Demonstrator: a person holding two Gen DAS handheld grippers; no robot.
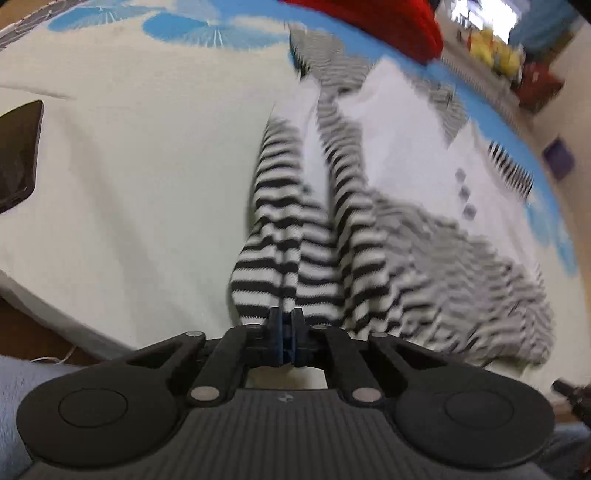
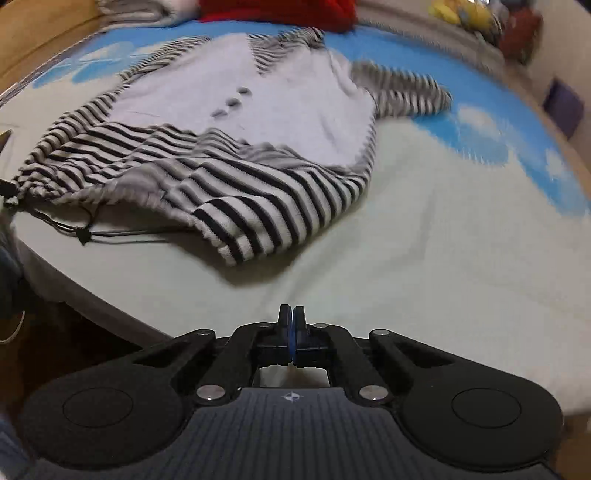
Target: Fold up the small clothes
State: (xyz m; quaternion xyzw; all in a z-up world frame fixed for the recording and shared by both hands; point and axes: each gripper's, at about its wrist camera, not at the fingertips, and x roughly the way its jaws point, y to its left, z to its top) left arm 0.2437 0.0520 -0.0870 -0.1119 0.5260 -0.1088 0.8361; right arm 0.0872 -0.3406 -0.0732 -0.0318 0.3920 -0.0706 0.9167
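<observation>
A small black-and-white striped garment with a plain white front and three buttons point(image 2: 236, 122) lies spread on the bed. My left gripper point(image 1: 285, 314) is shut on a striped corner of this garment point(image 1: 291, 258) and holds it pulled toward the near bed edge. My right gripper point(image 2: 291, 314) is shut and empty, above bare sheet in front of the garment's near striped corner point(image 2: 255, 229). A dark drawstring with a toggle point(image 2: 85, 236) trails from the garment's left end.
The bed sheet point(image 2: 424, 240) is pale with blue cloud prints. A red cloth point(image 1: 388, 26) lies at the far edge. A dark flat device point(image 1: 18, 155) rests at the left. Yellow toys point(image 1: 495, 51) and a purple item point(image 1: 559, 158) sit beyond the bed.
</observation>
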